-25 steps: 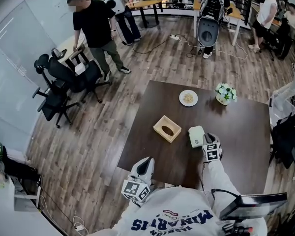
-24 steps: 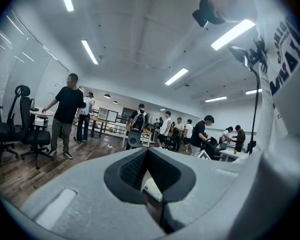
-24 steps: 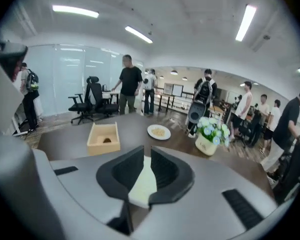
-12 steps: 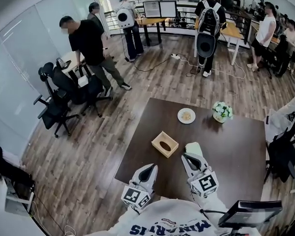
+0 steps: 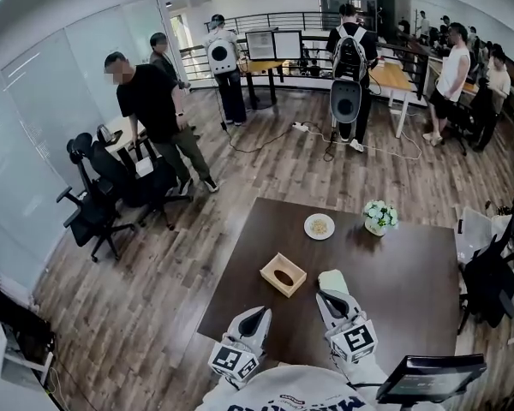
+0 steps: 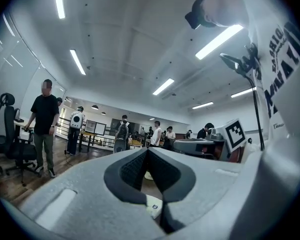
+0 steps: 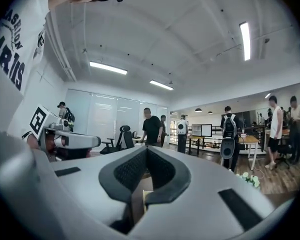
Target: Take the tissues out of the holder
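The right gripper (image 7: 147,154) is pressing its jaws together on nothing, and the left gripper (image 6: 147,153) likewise. Both are idling near the body, probably because the tissues (image 5: 331,279) are already lying at 3 o'clock of the holder (image 5: 283,274).

White shirt (image 5: 283,385), navy lettering (image 5: 313,399) — pale-grey left claw (image 5: 259,312) and right claw (image 5: 325,296), black-padded, marker-cubed.

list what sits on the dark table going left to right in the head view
wooden tissue holder → small plate → flower pot
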A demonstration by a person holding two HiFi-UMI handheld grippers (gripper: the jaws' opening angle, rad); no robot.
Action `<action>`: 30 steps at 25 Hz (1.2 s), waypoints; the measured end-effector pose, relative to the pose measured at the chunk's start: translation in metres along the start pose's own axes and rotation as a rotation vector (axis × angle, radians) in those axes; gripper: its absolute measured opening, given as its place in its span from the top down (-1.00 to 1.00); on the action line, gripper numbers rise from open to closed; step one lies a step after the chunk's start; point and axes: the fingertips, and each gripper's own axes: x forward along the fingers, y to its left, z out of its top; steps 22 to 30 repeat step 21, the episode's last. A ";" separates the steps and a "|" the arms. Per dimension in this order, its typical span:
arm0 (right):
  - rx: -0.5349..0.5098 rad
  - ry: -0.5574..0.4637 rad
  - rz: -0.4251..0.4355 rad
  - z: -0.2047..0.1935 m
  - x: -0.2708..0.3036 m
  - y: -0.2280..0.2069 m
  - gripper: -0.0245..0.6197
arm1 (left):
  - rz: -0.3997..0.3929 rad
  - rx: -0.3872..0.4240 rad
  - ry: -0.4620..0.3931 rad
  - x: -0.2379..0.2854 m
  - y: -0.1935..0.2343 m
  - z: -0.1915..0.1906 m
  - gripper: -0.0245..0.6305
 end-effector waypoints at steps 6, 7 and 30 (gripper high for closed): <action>0.005 0.013 -0.027 -0.002 0.001 -0.004 0.90 | 0.010 -0.008 0.007 -0.004 0.005 -0.001 0.92; 0.005 0.013 -0.029 -0.003 0.000 -0.005 0.90 | 0.007 -0.009 0.009 -0.003 0.004 -0.001 0.92; -0.007 0.017 -0.034 -0.001 0.006 -0.002 0.90 | -0.002 -0.008 0.007 -0.003 0.010 -0.004 0.92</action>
